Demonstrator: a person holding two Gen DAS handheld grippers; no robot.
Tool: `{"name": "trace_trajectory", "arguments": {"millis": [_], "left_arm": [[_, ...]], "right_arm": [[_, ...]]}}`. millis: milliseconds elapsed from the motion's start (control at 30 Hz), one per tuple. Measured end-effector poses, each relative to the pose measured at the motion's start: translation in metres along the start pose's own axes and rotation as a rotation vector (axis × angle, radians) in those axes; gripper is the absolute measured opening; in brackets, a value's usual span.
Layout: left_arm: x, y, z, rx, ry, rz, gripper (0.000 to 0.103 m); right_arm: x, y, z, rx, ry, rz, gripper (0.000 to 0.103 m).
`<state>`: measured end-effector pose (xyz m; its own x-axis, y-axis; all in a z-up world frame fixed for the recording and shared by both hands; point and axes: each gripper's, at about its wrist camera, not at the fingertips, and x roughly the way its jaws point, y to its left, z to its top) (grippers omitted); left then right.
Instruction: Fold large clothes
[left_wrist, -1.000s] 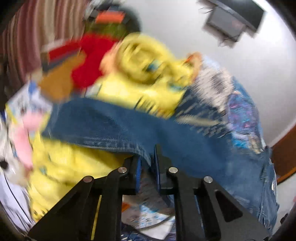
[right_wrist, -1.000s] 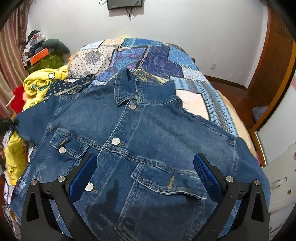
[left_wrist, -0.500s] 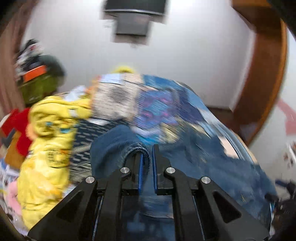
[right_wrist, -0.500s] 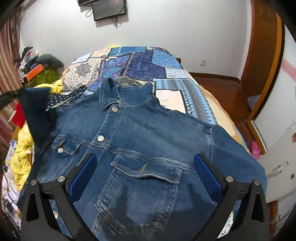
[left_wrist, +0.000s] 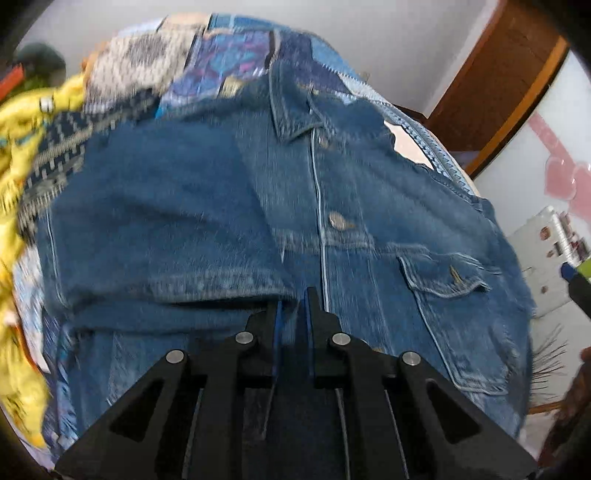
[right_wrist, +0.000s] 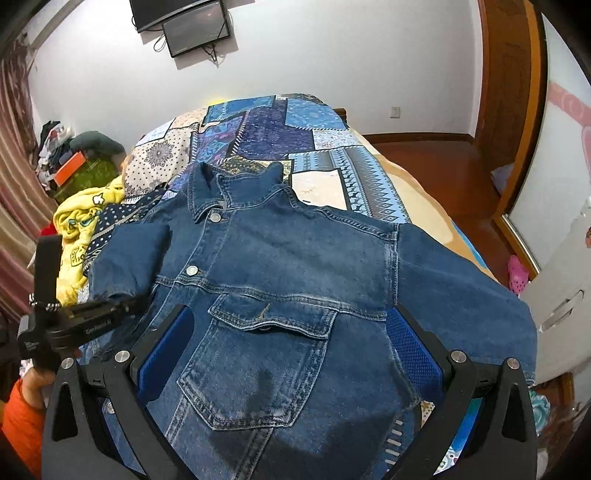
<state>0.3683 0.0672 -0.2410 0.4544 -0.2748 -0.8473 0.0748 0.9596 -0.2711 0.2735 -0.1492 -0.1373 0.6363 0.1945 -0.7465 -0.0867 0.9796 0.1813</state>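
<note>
Left wrist view: your left claw is clamped tight on the cuff of the sleeve, which you hold doubled across the jacket so it lies over the chest rather than hanging off the side. Just ahead of the claw runs the button placket. The jacket lies front-up on the bed. Your right claw hovers with jaws spread wide and empty above the chest pocket, presumably free to take the other sleeve.
</note>
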Motion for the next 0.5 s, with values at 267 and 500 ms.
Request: {"name": "trace_trajectory", "arguments": {"millis": [267,500], "left_arm": [[-0.057,0.035,0.000,-0.079,-0.110,-0.016,0.058],[-0.078,0.125,-0.004,-0.369,-0.181,-0.053,0.071]], "right_arm": [[0.003,0.004,0.001,-0.006,0.003,0.001,0.103],[0.009,0.015,0.001,-0.034,0.010,-0.008,0.103]]}}
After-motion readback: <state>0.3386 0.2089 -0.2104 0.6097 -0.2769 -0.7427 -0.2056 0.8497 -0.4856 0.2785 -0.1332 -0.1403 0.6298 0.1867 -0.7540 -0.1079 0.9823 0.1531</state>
